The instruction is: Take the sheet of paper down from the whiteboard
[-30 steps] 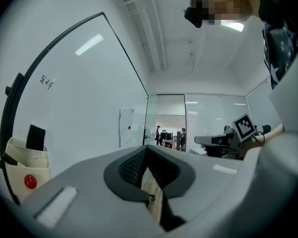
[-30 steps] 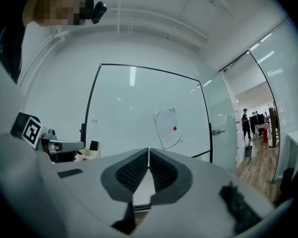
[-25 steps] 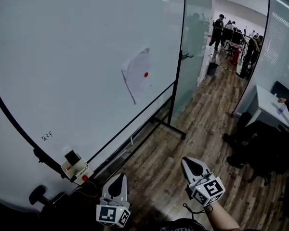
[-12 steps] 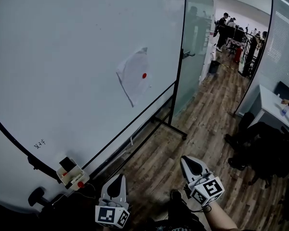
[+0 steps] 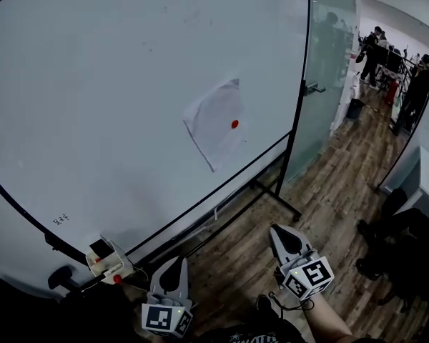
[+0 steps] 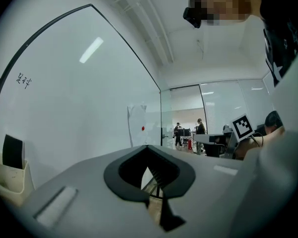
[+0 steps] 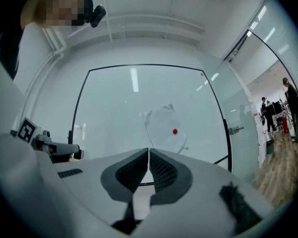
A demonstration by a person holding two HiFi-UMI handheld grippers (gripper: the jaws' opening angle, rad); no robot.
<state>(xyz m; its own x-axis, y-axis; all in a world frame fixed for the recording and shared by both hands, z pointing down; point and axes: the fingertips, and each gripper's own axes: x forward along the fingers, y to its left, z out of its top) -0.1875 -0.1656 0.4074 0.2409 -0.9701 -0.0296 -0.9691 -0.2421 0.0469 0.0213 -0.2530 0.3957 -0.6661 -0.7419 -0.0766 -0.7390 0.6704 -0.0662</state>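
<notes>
Room: I am looking into an office with a wooden floor. A large whiteboard on a floor stand fills the left and centre of the head view. A glass partition stands to its right, and people are far off at upper right.
Paper: the sheet of paper hangs tilted on the whiteboard, just right of centre in the head view. A red magnet sits toward its right side.
Left gripper: at bottom, left of centre, with jaws pressed together and nothing between them.
Right gripper: at bottom, right of centre, with jaws likewise pressed together and empty. In its own view the paper sits just above the line of the jaws.
Progress: by my judgement no step is done. The paper is on the board and both tools are well apart from it.
Remaining: close in, spread a pair of jaws, grip an edge, and free the sheet from the magnet.
Hidden or unclear:
- I cannot tell whether anything besides the magnet holds the sheet.
- The small writing at lower left is unreadable.
- The small box on the board's lower edge is too small to make out what it holds.
- The board's left side is cut off by the frame.
- The dark shapes at lower right are indistinct.
</notes>
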